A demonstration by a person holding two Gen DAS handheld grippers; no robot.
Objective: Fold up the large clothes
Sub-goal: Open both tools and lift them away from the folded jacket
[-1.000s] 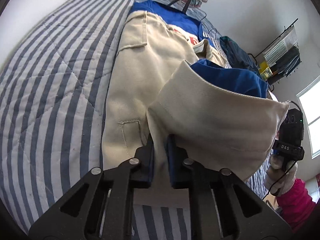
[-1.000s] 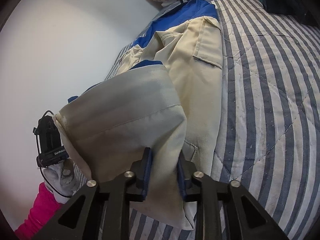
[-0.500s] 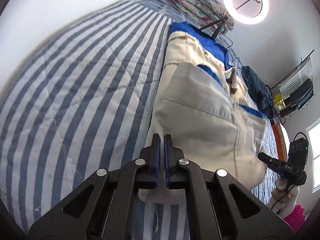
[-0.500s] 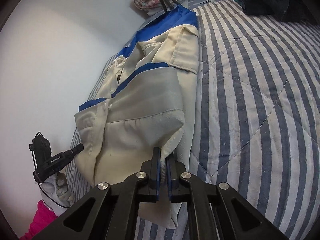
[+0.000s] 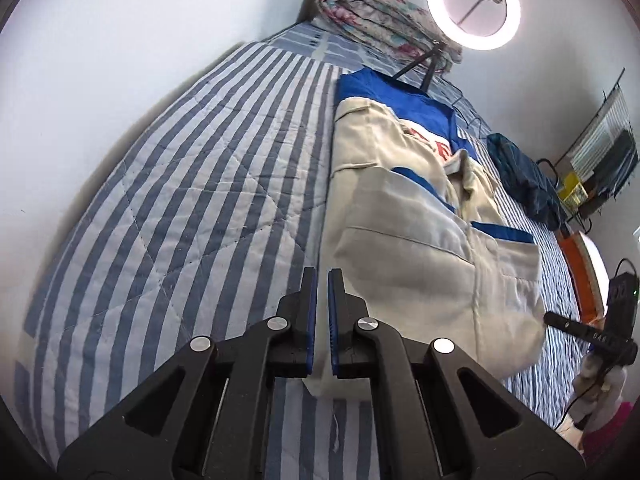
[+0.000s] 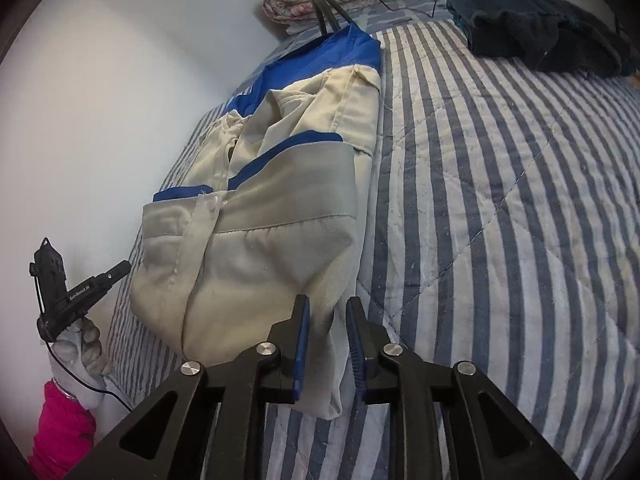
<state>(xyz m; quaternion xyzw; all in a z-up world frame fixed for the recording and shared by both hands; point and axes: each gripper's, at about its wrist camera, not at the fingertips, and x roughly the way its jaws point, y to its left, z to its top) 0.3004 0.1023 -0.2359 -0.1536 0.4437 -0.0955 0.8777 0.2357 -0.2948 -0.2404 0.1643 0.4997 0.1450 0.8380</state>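
Observation:
A beige and blue garment (image 5: 416,240) lies on the striped bed, its near end folded back over the rest; it also shows in the right wrist view (image 6: 272,240). My left gripper (image 5: 322,276) stands at the garment's near left corner, jaws a narrow slit apart, with no cloth between the tips. My right gripper (image 6: 327,304) is open, its jaws either side of the garment's near right corner, which hangs loose between them. Each gripper shows at the edge of the other's view, held in a gloved hand.
The blue-and-white striped quilt (image 5: 180,220) covers the bed. A dark garment pile (image 6: 536,36) lies at the far right. A rolled floral blanket (image 5: 380,24) and a ring light (image 5: 474,4) stand at the bed's head. A wall runs along the left side.
Both grippers carried the garment's end forward over the rest, laid it down, then opened and let go. The right jaws opened wider than the left.

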